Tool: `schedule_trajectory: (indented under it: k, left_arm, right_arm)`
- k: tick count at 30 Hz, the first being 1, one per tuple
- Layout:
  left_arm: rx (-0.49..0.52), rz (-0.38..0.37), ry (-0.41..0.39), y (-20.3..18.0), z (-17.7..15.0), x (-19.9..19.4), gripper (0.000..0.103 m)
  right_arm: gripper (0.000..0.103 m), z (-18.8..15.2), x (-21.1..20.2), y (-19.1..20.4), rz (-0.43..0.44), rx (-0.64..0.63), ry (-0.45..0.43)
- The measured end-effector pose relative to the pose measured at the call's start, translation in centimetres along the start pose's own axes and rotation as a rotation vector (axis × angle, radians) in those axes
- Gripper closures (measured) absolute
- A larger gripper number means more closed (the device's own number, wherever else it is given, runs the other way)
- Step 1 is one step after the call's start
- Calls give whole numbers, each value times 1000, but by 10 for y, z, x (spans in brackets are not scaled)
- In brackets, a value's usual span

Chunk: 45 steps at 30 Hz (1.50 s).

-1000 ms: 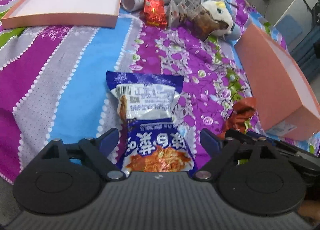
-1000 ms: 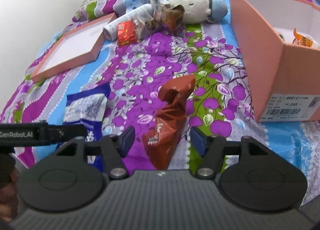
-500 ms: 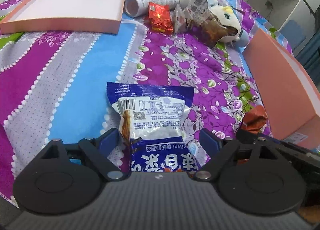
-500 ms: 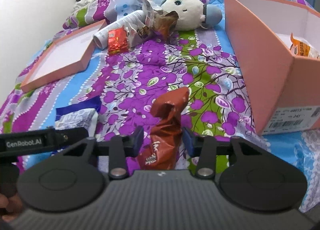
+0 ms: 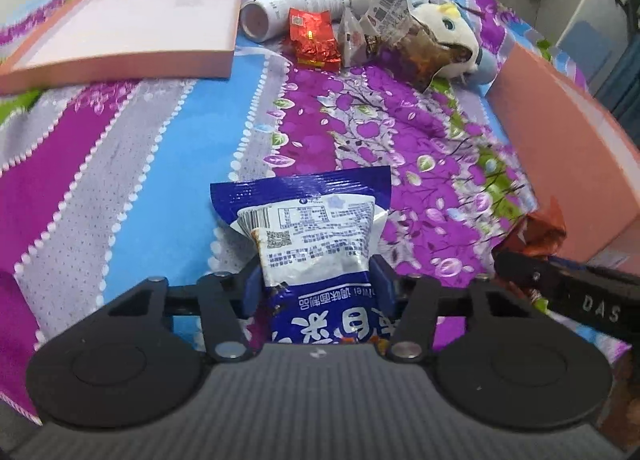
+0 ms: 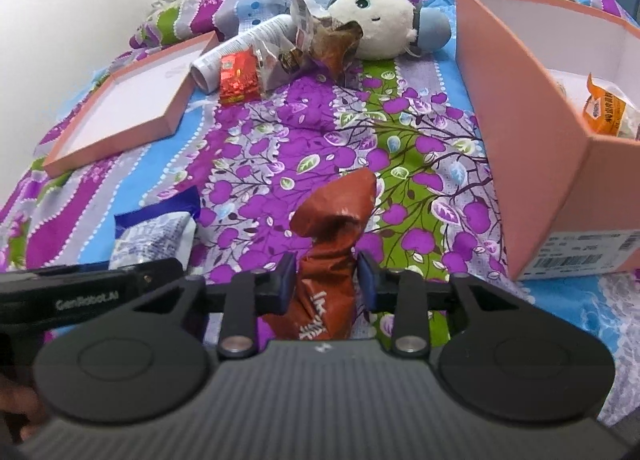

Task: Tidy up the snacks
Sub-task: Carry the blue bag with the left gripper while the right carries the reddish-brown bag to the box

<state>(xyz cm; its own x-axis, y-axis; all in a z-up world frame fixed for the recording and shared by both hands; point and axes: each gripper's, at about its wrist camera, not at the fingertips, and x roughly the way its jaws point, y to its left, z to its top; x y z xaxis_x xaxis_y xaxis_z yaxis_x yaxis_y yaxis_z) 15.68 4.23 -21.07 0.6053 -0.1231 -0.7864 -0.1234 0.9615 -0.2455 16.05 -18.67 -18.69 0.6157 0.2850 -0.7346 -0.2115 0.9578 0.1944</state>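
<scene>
**Both grippers have closed in on a snack bag**

A second ago both pairs of fingers stood wide on each side of their bags. The jaws have just been closing, and each bag now sits pinched between them.

The left gripper (image 5: 316, 286) has its blue fingers (image 5: 253, 289) pressed against the sides of the blue and white snack bag (image 5: 310, 234). The bag lies on the bed (image 5: 132, 164), with its top end pointing away from the camera. The bag's waist looks squeezed where the fingers meet it.

The right gripper (image 6: 326, 280) pinches the brown snack bag (image 6: 332, 248). Its fingers (image 6: 286, 280) touch both sides of the bag, and the crumpled top of the bag sticks up past them.

The two bags lie near each other on the flowery bed cover. In the right view the blue and white bag shows to the left of the brown one, behind the other gripper's black bar.

The big pink box (image 6: 520, 164) stands to the right of the brown bag. An orange packet (image 6: 606, 112) is inside it. The box lid (image 5: 120, 32) lies upside down at the far left of the bed.

At the far end of the bed are a white tube (image 5: 294, 10), a red packet (image 5: 314, 38), some see-through snack bags (image 5: 400, 36) and a soft toy (image 6: 376, 24), all close together.
</scene>
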Motion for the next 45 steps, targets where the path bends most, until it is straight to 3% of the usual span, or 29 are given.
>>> schedule_trajectory:
  k: [7,28,36,45]
  left_arm:
    - [18,-36,-26,-16,8,-33,46]
    - [155,-253,-99,-106,-2,-174,46]
    - [239,-316,-69,-151,-4,-180,46]
    - [288,-361,-14,-215,29,-142,46]
  right_arm:
    - [68,8,-40,-3,7,14,-64]
    - [68,5,-191,-9,-40,57,-225]
    - [68,2,-221,-34,-85,109,-233]
    - [68,27,-214,-93,-127,198,-216]
